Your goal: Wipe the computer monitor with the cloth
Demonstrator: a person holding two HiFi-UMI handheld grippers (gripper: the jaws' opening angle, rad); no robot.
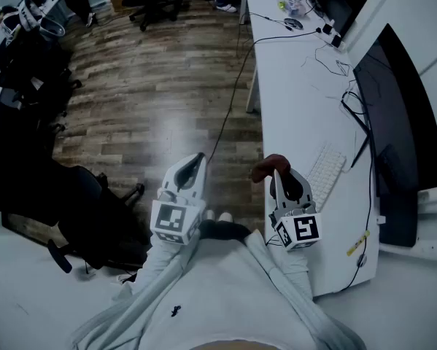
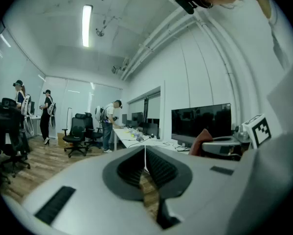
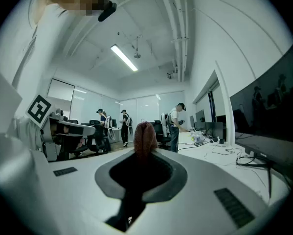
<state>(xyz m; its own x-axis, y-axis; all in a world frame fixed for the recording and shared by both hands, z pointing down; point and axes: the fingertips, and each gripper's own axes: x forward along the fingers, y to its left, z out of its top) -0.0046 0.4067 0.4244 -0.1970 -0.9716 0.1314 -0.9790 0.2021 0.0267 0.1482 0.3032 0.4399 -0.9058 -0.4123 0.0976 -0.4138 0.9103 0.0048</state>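
The right gripper (image 1: 278,172) is pinching a reddish-brown cloth (image 3: 144,137), its jaws closing on the lower part while the bunched top is sticking up above them; seen from the head view, it is hovering over the near end of the long white desk (image 1: 295,97), just off the desk's front edge. The left gripper (image 1: 197,160) is carrying nothing, its jaws pressed together, and it is hanging out over the wood floor (image 1: 156,86), clear of the desk's front edge. The computer monitor (image 1: 399,133), dark and switched off as far as can be told, is standing along the back edge of the desk, well apart from the cloth. A white keyboard (image 1: 326,172) is lying on the desk between the monitor and the right gripper, and black cables (image 1: 353,111) are trailing across the desk top beside the monitor's base. A black office chair (image 1: 76,206) is sitting on the floor away from the desk, beyond the left gripper. In the right gripper view, a person (image 3: 176,125) is standing bent over the far end of the desk.
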